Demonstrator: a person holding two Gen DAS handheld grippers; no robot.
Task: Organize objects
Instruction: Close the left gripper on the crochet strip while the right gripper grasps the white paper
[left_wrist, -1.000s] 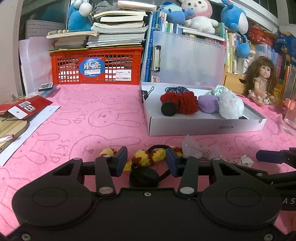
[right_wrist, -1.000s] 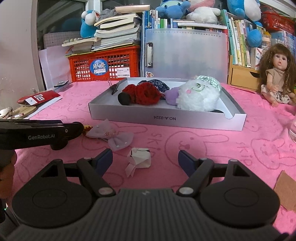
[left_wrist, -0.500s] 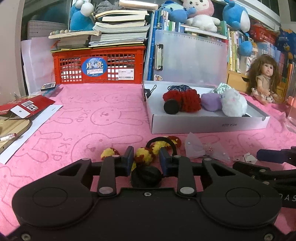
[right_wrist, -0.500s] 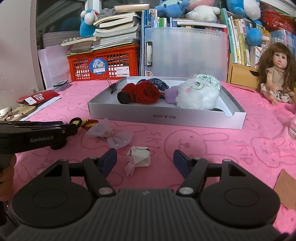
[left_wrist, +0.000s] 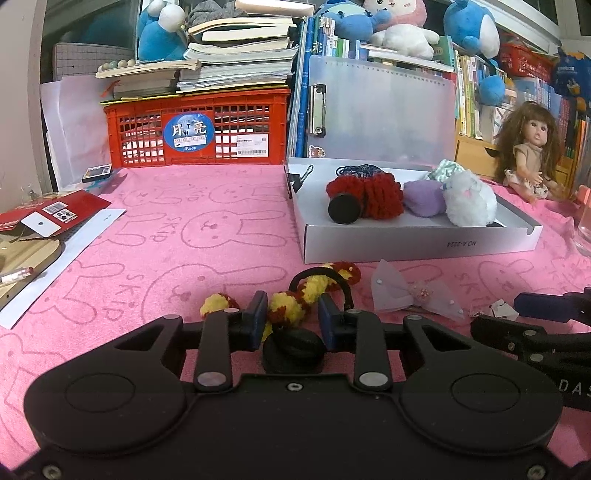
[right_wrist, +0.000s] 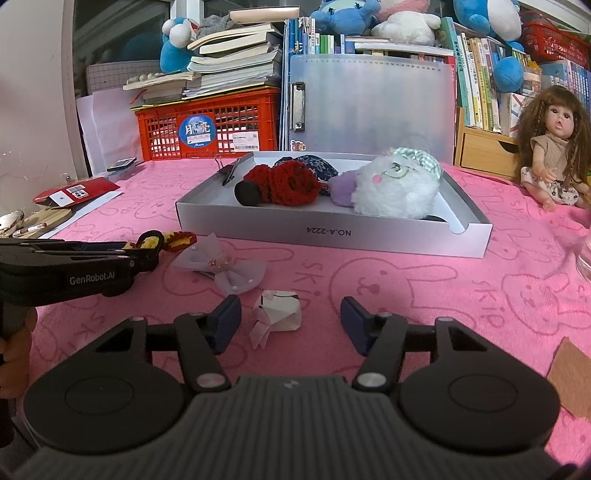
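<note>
My left gripper (left_wrist: 291, 314) is shut on a yellow and red pompom hair tie (left_wrist: 295, 299) with a black elastic loop, low over the pink cloth. The hair tie also shows in the right wrist view (right_wrist: 173, 240), with the left gripper (right_wrist: 147, 254) at its left edge. My right gripper (right_wrist: 290, 319) is open around a folded white paper piece (right_wrist: 277, 314) lying on the cloth. A pale lilac bow (right_wrist: 225, 267) lies between the two grippers. A white shallow box (right_wrist: 332, 236) behind holds a red knitted item (right_wrist: 288, 184), a purple item and a white plush (right_wrist: 395, 188).
A red crate (left_wrist: 195, 136) with stacked books and a translucent clipboard (left_wrist: 380, 114) stand at the back. A doll (right_wrist: 554, 147) sits at right. Red card, papers and a wooden board (left_wrist: 40, 229) lie at left. A clear glass (left_wrist: 585, 232) stands at far right.
My left gripper has closed onto the pompom hair tie. My right gripper has moved forward and narrowed somewhat around the folded paper.
</note>
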